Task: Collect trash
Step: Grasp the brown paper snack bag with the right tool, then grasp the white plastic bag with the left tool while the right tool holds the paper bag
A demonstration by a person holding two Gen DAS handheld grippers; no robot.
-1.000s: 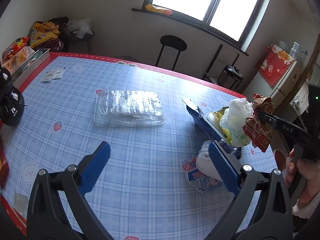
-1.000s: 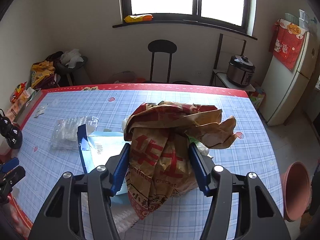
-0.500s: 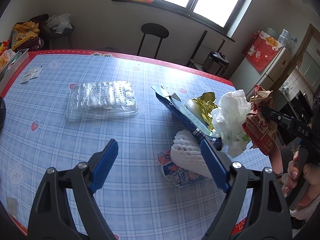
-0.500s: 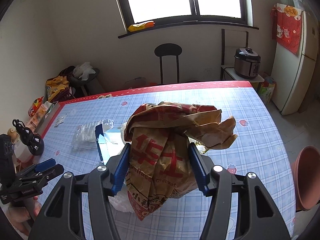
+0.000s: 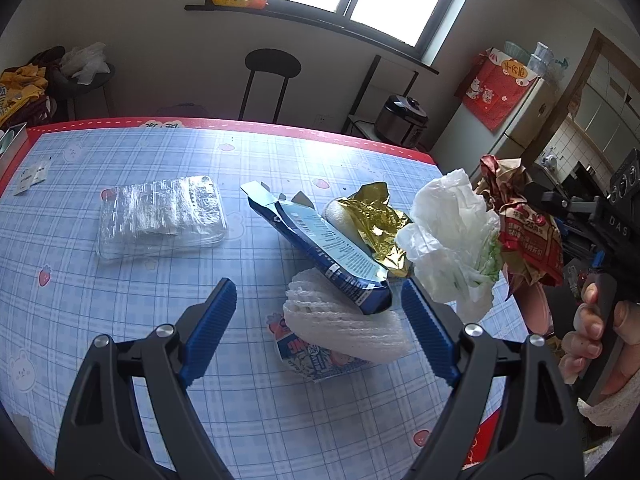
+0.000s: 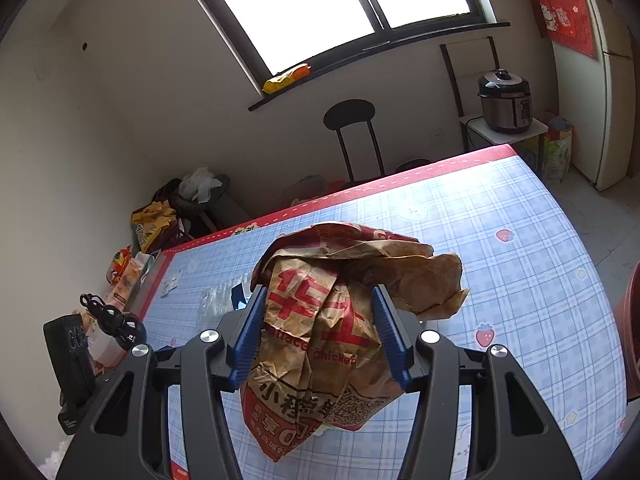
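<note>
Table (image 5: 120, 360) with blue plaid cloth fills most of both views. Clear plastic tray (image 5: 160, 216) lies centre-left in the left wrist view, well apart from the pile. Trash pile centre-right: blue carton (image 5: 324, 248) tilted on white foam fruit net (image 5: 344, 328), gold foil wrapper (image 5: 376, 220) just behind it, small printed packet (image 5: 312, 356) under the net. Right gripper (image 6: 318, 334) is clamped on a crumpled brown-red paper food bag (image 6: 320, 344), off the table; from the left view the bag (image 5: 528, 232) sits at far right with a white plastic bag (image 5: 452, 240) bunched against it. Left gripper (image 5: 320, 324) is spread wide, empty, framing the foam net and carton end. Step: carrying the first grab while lining up the second. Next move likely calls for lowering the left gripper onto the net or carton and closing; the stacked carton may slide off.
</note>
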